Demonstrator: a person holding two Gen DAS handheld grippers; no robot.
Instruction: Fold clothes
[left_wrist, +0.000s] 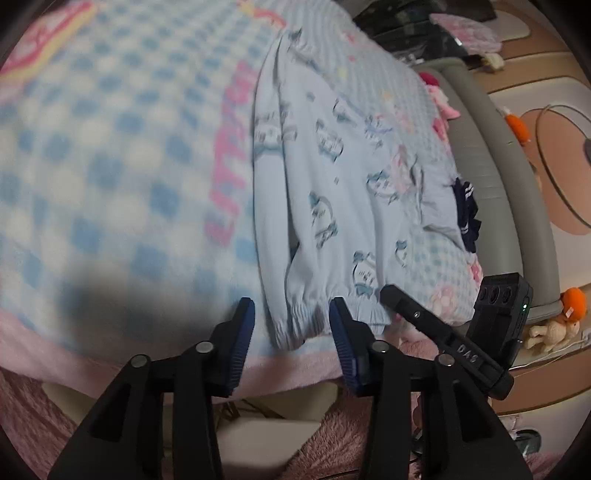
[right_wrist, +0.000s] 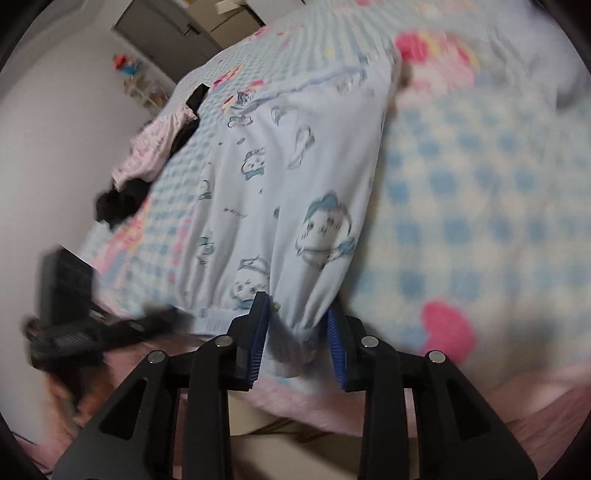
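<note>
Left wrist view: the pajama (left_wrist: 332, 206) lies flat on the checked blanket (left_wrist: 110, 155), which is blurred at left. The left tool (left_wrist: 291, 314) gapes open astride the elastic hem; the right tool (left_wrist: 443, 332) shows partly beside it.

Right wrist view: blurred. The right tool (right_wrist: 295, 321), jaws apart, straddles the pajama (right_wrist: 288, 177) hem corner; contact is unclear. The left tool (right_wrist: 92, 328) is smeared.

Checked blanket (left_wrist: 110, 147) on bed, pale-blue garment (left_wrist: 332, 192) atop

"DAS" in pale letters on the right tool (left_wrist: 467, 357), seen from the left wrist; large pink lettering on the blanket (left_wrist: 231, 158) too blurred to read.
</note>
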